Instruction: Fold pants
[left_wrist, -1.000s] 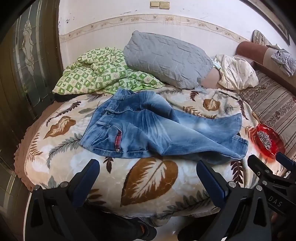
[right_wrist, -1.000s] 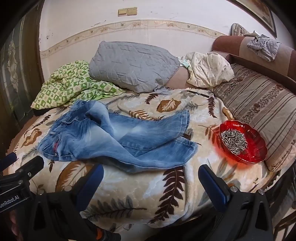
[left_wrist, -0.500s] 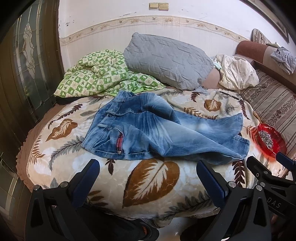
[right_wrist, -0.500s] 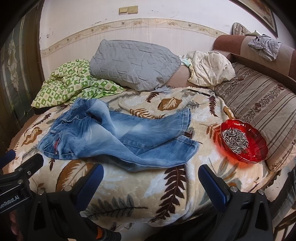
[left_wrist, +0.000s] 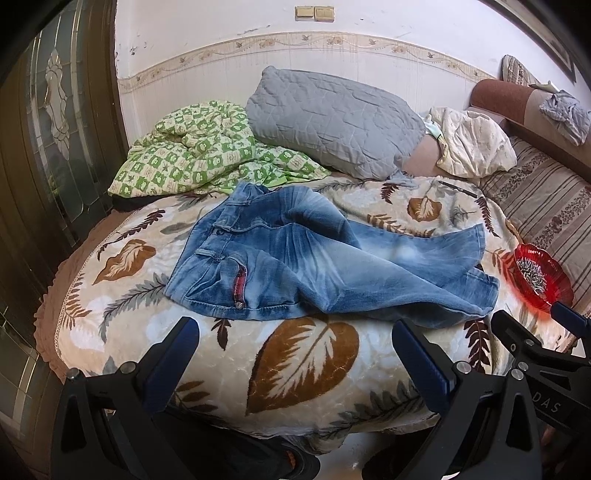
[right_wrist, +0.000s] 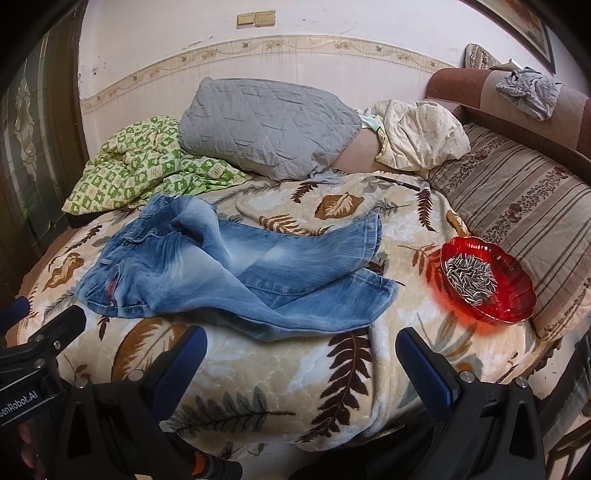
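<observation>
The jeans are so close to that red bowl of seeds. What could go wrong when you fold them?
1. The jeans have their leg ends lying near the red bowl of seeds. Swinging a leg over could tip it and spill them.
2. The legs lie crossed and rumpled, so the fold may come out crooked unless they are smoothed first.
3. Both the left gripper and right gripper are open and hold nothing; either could pinch the blanket too.
</observation>
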